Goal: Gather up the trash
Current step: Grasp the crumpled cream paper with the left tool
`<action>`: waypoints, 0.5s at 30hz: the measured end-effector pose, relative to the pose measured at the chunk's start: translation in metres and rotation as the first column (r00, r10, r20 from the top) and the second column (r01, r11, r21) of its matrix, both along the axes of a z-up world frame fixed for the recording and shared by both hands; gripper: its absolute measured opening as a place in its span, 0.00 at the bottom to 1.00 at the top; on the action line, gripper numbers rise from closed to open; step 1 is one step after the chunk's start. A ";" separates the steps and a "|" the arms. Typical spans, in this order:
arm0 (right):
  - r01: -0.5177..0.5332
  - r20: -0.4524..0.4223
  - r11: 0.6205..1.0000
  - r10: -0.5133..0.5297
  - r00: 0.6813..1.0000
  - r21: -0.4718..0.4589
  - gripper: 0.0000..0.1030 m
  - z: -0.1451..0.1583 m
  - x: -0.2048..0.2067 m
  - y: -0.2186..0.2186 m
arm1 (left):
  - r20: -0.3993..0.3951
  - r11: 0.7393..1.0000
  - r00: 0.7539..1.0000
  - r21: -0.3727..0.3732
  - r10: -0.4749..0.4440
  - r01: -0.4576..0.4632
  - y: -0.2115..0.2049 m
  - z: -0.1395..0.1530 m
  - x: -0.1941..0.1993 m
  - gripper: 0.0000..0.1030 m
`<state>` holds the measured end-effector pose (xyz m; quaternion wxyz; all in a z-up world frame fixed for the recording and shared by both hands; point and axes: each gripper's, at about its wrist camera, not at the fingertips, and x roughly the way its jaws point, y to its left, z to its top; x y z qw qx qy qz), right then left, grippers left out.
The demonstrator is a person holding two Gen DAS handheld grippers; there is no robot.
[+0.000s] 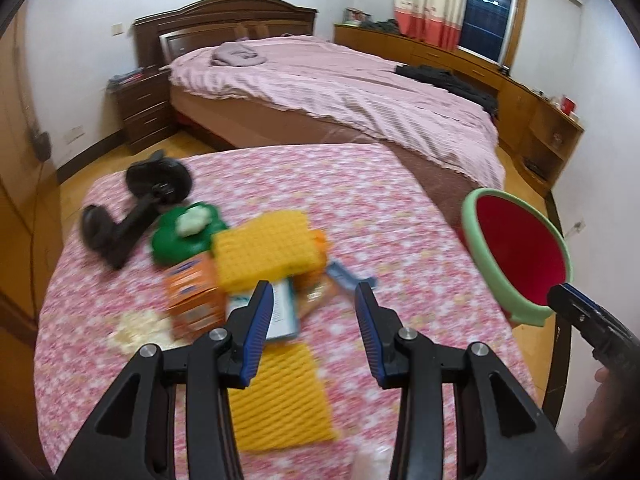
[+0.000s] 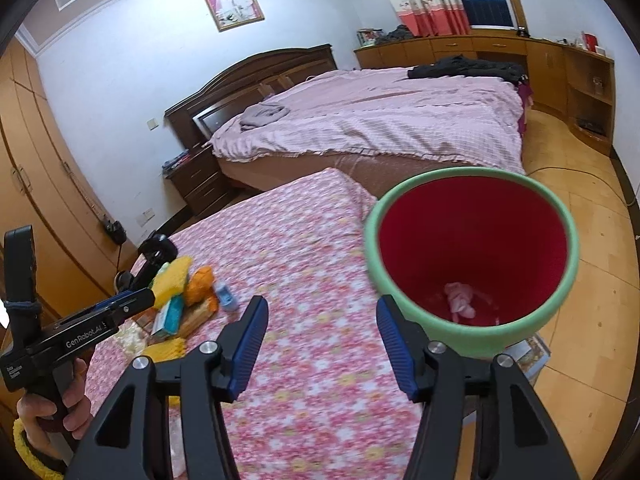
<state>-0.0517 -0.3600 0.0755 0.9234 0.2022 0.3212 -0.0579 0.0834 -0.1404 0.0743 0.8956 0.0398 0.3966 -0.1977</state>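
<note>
**A:** What was on the table?

**B:** A table with a pink floral cloth (image 1: 384,208) held a blurred pile: a yellow waffle sponge (image 1: 264,252), an orange box (image 1: 192,296), a green lid (image 1: 180,236) and a black suction mount (image 1: 136,208).

**A:** And the tongs?

**B:** The left gripper (image 1: 314,312) hung above the pile, jaws wide, holding nothing. The right gripper (image 2: 322,340) was also wide and empty, just beside the bin.

**A:** Where was the bin?

**B:** The red bin with a green rim (image 2: 472,256) stood off the table's right edge, with a crumpled pink scrap (image 2: 460,300) inside.
</note>
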 end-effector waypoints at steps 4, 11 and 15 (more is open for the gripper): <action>-0.030 -0.009 1.000 0.030 1.000 0.006 0.59 -0.005 0.005 0.019 | -0.003 0.998 0.999 0.019 0.053 -0.053 0.025 -0.006 0.002 0.41; -0.082 -0.046 0.997 0.082 0.996 0.012 0.59 -0.018 0.020 0.048 | -0.028 0.987 0.987 0.034 0.156 -0.155 0.069 -0.025 0.013 0.41; -0.104 -0.067 0.994 0.105 0.992 0.016 0.59 -0.024 0.028 0.060 | -0.046 0.980 0.979 0.038 0.198 -0.196 0.085 -0.035 0.020 0.41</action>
